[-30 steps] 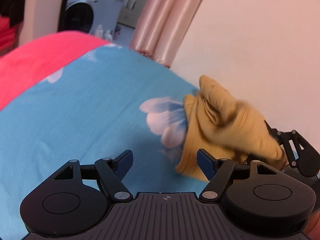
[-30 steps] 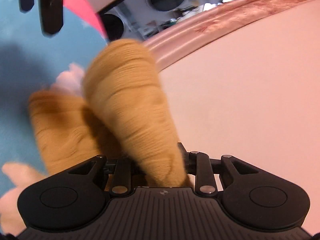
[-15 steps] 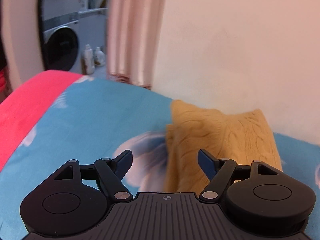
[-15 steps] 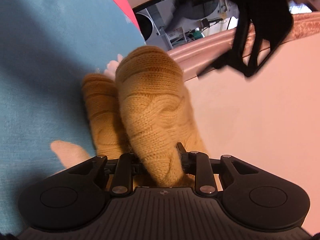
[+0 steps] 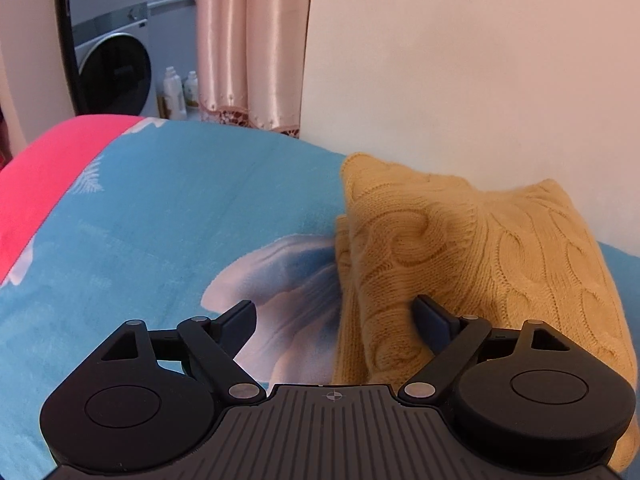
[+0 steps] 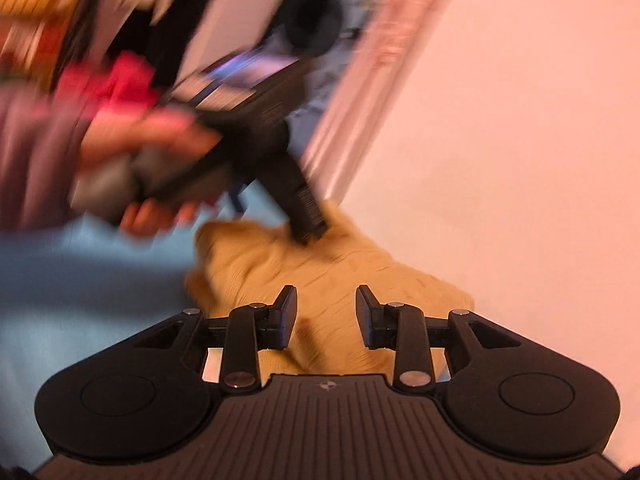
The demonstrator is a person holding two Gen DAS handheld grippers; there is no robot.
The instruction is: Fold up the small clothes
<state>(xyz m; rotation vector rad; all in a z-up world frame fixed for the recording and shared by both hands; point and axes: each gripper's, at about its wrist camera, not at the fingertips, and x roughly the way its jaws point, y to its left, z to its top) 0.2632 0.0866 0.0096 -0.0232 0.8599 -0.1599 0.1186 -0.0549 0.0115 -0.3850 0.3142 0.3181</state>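
Observation:
A mustard-yellow cable-knit sweater (image 5: 460, 248) lies folded on the blue flowered bedspread (image 5: 160, 220), close against the wall. My left gripper (image 5: 334, 310) hangs open just above the sweater's left edge, one finger over the knit and the other over the white flower print. In the blurred right wrist view the sweater (image 6: 320, 264) lies below my right gripper (image 6: 326, 304), whose jaws are opening with nothing between the pads. A person's hand (image 6: 160, 184) there carries the left gripper, its fingers (image 6: 306, 216) over the sweater's far side.
A pale wall (image 5: 480, 80) rises right behind the sweater. A red band of bedding (image 5: 40, 184) lies far left. Beyond the bed are a pink curtain (image 5: 240, 40), a washing machine (image 5: 116, 76) and bottles (image 5: 176, 92) on the floor.
My right gripper let go of the sweater, lifted and rolled back from it. The sweater went from bunched and raised to lying folded. My left gripper swung over the sweater's edge.

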